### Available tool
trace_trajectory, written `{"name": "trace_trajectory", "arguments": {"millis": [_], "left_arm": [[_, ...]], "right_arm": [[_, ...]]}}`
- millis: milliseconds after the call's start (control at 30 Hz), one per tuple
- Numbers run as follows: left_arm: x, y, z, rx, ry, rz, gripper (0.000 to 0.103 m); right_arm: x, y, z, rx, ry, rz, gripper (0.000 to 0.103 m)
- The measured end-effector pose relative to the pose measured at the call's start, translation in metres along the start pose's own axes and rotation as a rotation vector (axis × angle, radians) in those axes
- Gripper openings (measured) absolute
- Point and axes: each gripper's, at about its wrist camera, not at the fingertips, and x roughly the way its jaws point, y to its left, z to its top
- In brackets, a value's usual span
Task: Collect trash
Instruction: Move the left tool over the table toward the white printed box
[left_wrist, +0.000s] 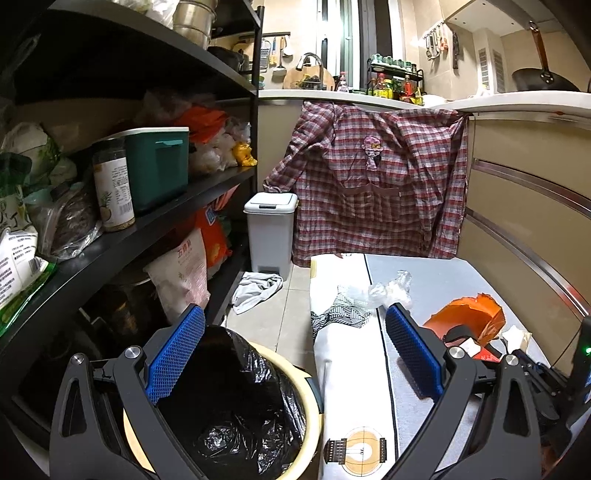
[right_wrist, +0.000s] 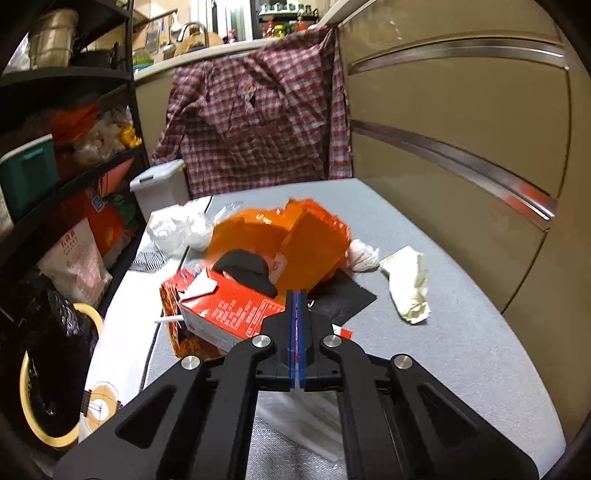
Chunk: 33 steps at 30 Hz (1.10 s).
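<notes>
- Grey tabletop (right_wrist: 461, 350) in a cramped kitchen, litter heaped at centre.
- Right gripper (right_wrist: 296, 295): jaws fully together, nothing visibly pinched.
- Left gripper (left_wrist: 295, 350): jaws wide, empty.
- Red carton (right_wrist: 225, 314), 11 o'clock of right tips: light, crushable; grip across its body.
- Orange wrapper (right_wrist: 314, 243), 12 o'clock: flimsy, slippery.
- Lined bin (left_wrist: 236, 413), far left.

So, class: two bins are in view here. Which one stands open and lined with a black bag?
The round cream bin beside the left gripper: open, black bag inside. The grey pedal bin has its lid shut.

A home kitchen: countertop (left_wrist: 369, 96), sink tap (left_wrist: 309, 59), hanging utensils (left_wrist: 436, 40), wok (left_wrist: 543, 83), stocked pantry shelves (left_wrist: 147, 221).
</notes>
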Motion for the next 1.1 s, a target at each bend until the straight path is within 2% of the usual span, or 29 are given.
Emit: {"name": "trace_trajectory", "arguments": {"millis": [267, 400, 600, 700, 767, 900, 1100], "left_arm": [[-0.008, -0.014, 0.002, -0.003, -0.016, -0.053, 0.095], [-0.010, -0.021, 0.003, -0.001, -0.019, -0.072, 0.095], [-0.015, -0.026, 0.003, 0.005, -0.024, -0.081, 0.095], [-0.014, -0.025, 0.002, 0.012, -0.027, -0.086, 0.095], [-0.010, -0.026, 0.001, 0.006, -0.016, -0.120, 0.095], [-0.003, -0.039, -0.006, 0.013, -0.004, -0.198, 0.095], [0.017, -0.080, -0.024, 0.072, 0.056, -0.332, 0.095]], "right_arm": [[-0.051, -0.018, 0.025, 0.046, -0.062, 0.009, 0.001], [-0.078, -0.020, 0.032, 0.016, -0.092, 0.025, 0.000], [-0.075, -0.025, 0.027, 0.025, -0.051, 0.031, 0.000], [-0.089, -0.028, 0.035, 0.037, -0.089, 0.049, 0.000], [-0.100, -0.028, 0.042, 0.027, -0.110, 0.050, 0.000], [-0.113, -0.034, 0.047, 0.016, -0.097, 0.030, 0.000], [-0.119, -0.051, 0.049, 0.037, -0.096, -0.006, 0.000]]}}
